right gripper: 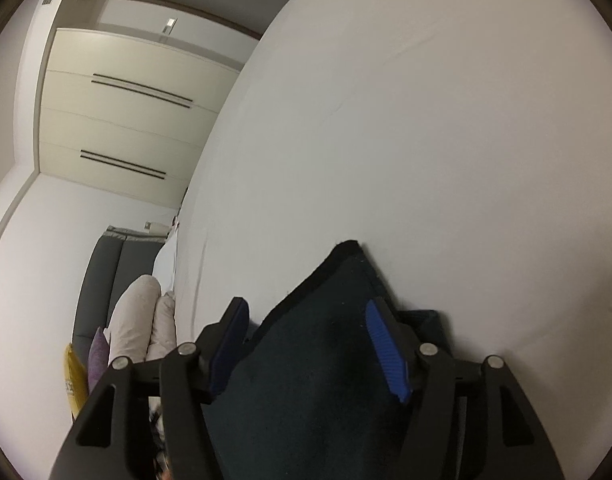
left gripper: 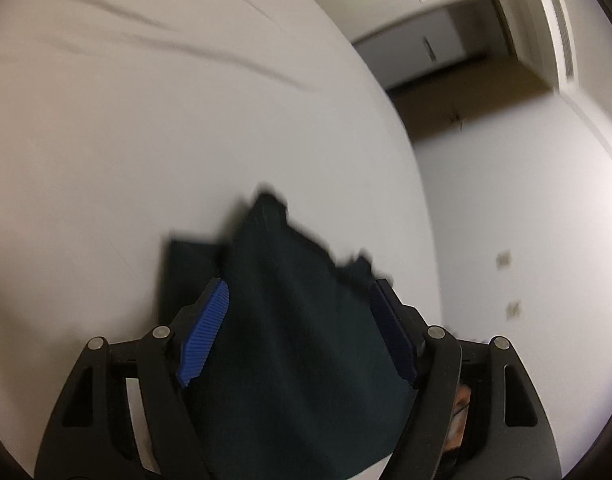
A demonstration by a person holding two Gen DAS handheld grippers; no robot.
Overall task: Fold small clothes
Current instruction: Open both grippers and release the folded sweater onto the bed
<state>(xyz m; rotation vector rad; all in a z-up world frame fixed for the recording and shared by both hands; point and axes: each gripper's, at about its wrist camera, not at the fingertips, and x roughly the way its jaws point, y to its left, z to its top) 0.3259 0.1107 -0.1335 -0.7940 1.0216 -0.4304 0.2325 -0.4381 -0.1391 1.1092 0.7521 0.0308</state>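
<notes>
Your left gripper (left gripper: pixel 297 332) and right gripper (right gripper: pixel 308 350) both stand parted, gripping nothing. The dark garment (left gripper: pixel 289 320) lies loose between each pair of fingers on the bed (left gripper: pixel 145 140). It shows no readable label.

A bed covered with a white sheet (left gripper: pixel 177 128) carries everything here. The sheet is mostly smooth, with a few long, shallow creases toward the far left in the left wrist view. 1 dark garment (left gripper: pixel 289 320) lies directly on it at the near edge, its layers overlapping and 1 corner pointing away toward the far side.
</notes>
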